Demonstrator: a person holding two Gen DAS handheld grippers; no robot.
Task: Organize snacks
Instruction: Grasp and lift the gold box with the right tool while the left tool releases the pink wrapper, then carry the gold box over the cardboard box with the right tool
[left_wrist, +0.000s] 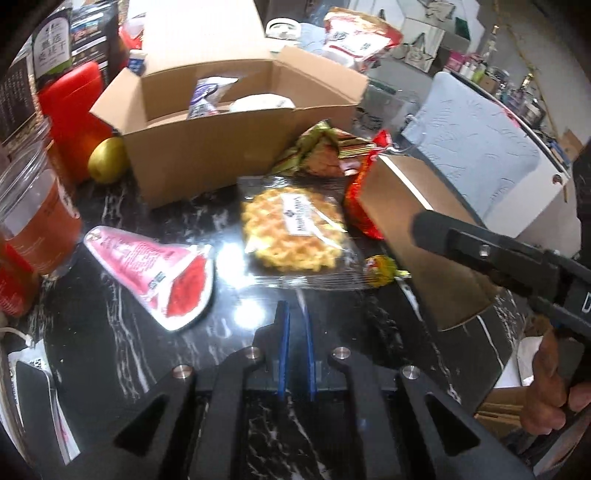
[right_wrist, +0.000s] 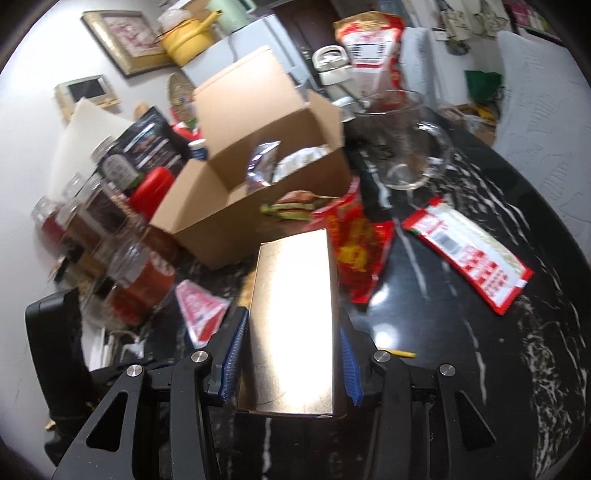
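Note:
My right gripper (right_wrist: 291, 328) is shut on a plain tan carton (right_wrist: 295, 295), its blue pads pressing on both long sides, and holds it above the black marble counter (right_wrist: 480, 369). In the left wrist view the same carton (left_wrist: 417, 236) hangs at the right, with one black finger (left_wrist: 428, 225) across it. My left gripper (left_wrist: 294, 314) is shut and holds nothing, low over the counter. Ahead of it lie a wrapped waffle (left_wrist: 295, 225) and a red-and-white triangular packet (left_wrist: 155, 273). The open cardboard box (left_wrist: 221, 147) behind them holds a few packets.
A green-wrapped snack (left_wrist: 317, 151), a red bag (left_wrist: 358, 199) and a small candy (left_wrist: 380, 269) lie near the box. A yellow fruit (left_wrist: 107, 158), a cup of red-brown drink (left_wrist: 37, 221) and jars crowd the left. A glass jug (right_wrist: 406, 140) and a flat red packet (right_wrist: 469, 258) lie at the right.

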